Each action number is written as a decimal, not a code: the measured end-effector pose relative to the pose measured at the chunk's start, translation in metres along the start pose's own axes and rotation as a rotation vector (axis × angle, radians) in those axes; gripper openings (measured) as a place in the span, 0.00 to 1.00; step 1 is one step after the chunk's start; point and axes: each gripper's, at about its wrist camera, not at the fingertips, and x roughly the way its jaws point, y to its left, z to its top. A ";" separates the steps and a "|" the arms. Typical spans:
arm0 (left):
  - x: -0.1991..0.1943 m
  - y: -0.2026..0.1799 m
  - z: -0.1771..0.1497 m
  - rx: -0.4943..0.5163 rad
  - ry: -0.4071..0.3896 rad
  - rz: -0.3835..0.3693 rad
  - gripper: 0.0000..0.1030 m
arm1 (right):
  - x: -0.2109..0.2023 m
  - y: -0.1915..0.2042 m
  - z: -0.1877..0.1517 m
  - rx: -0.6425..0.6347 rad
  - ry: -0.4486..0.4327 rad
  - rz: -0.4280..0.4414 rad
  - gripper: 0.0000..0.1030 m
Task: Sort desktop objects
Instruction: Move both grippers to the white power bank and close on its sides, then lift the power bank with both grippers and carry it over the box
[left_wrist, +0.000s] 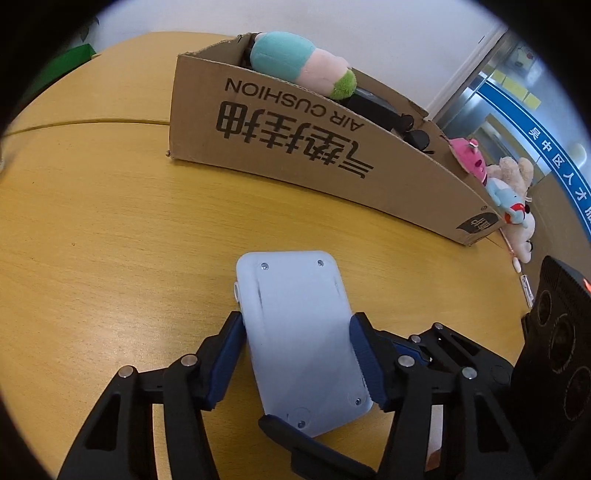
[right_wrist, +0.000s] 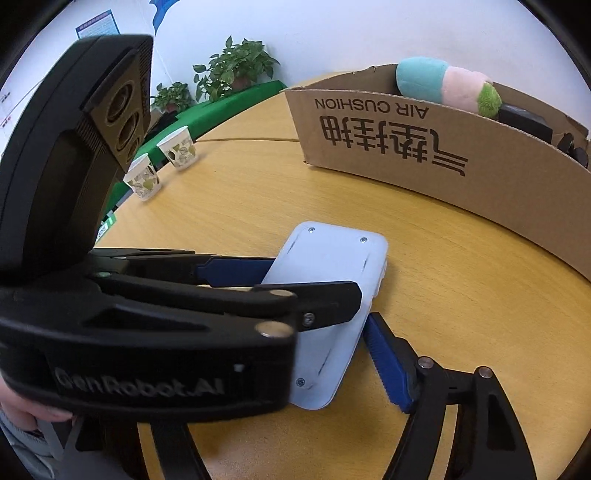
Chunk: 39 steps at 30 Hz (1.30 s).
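A flat pale-blue device (left_wrist: 299, 332) with small screws lies on the wooden table (left_wrist: 110, 221). My left gripper (left_wrist: 297, 321) straddles it, and its blue pads (left_wrist: 229, 354) press on both long edges. In the right wrist view the left gripper (right_wrist: 314, 280) reaches in from the left over the device (right_wrist: 332, 254). My right gripper (right_wrist: 295, 325) sits at the device's near end. Its right blue pad (right_wrist: 388, 362) lies close along the device's edge, and its other finger is hidden under the left gripper. The right gripper's black camera body (left_wrist: 554, 350) stands at the right edge.
A cardboard box (left_wrist: 295, 147) marked AIR CUSHION stands just beyond the device, holding a teal-and-pink plush (left_wrist: 295, 62) and dark items. Several plush toys (left_wrist: 509, 184) lie past its right end. Two paper cups (right_wrist: 179, 151) and potted plants (right_wrist: 236, 66) are at the far left.
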 end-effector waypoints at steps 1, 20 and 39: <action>0.000 0.001 0.000 -0.011 0.000 -0.005 0.56 | 0.000 0.000 -0.001 0.001 -0.003 -0.001 0.71; 0.012 -0.038 0.004 0.013 0.012 -0.011 0.38 | -0.028 -0.053 -0.013 0.225 -0.053 0.064 0.65; 0.006 -0.054 0.001 0.045 0.020 0.002 0.31 | -0.039 -0.048 -0.022 0.183 -0.086 -0.039 0.65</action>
